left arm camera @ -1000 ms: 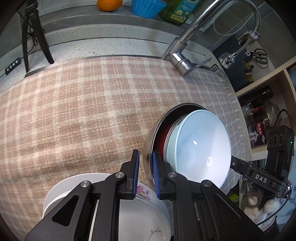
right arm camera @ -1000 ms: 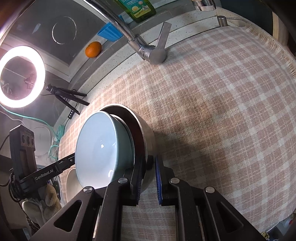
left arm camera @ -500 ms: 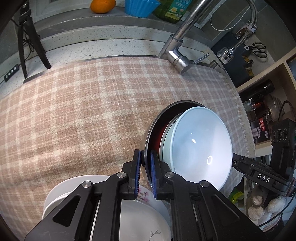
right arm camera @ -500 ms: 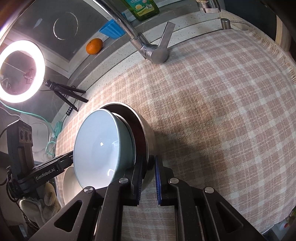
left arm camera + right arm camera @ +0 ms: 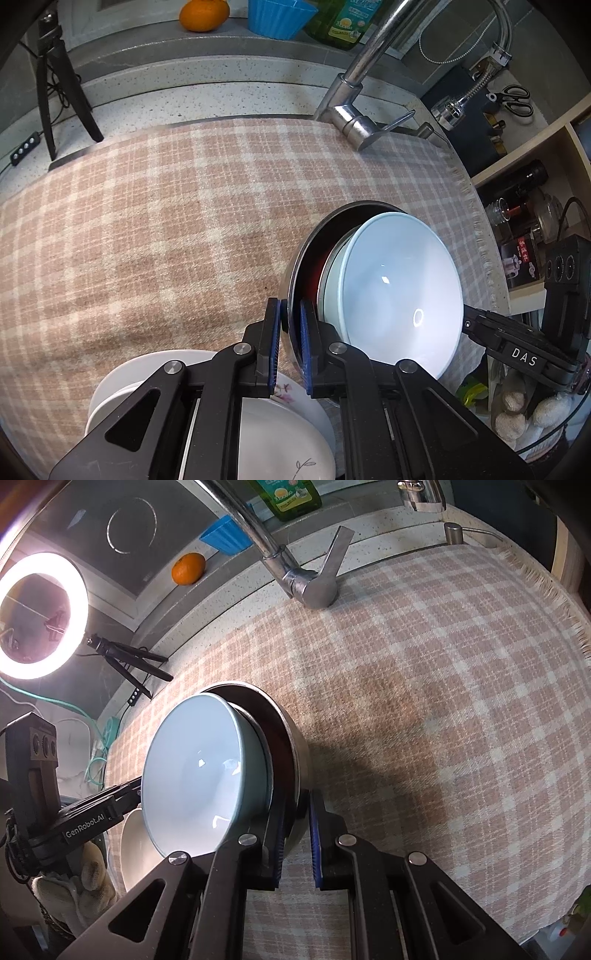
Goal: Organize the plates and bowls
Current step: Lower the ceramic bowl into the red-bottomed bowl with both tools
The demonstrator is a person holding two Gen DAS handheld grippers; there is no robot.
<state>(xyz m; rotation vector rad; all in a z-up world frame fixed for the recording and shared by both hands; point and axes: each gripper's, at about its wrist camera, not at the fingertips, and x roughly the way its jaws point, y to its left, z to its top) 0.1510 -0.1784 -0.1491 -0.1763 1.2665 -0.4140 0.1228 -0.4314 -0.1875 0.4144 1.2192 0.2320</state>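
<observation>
Barely anything has shifted since a second ago, except that the left gripper (image 5: 290, 341) has narrowed its last bit onto the rim of the steel bowl (image 5: 295, 280), and the right gripper (image 5: 297, 840) is clamped on the opposite rim. So both claws pinch one metal bowl, with a pale blue bowl (image 5: 399, 295) nested inside it, tilted up above the checked cloth (image 5: 166, 229). Both grippers point steeply downward, facing each other across the stack. To do this well, the two hands should probably travel together and level out, or the blue bowl may slide. White plates (image 5: 280, 435) sit just below the left gripper, a likely landing spot.
</observation>
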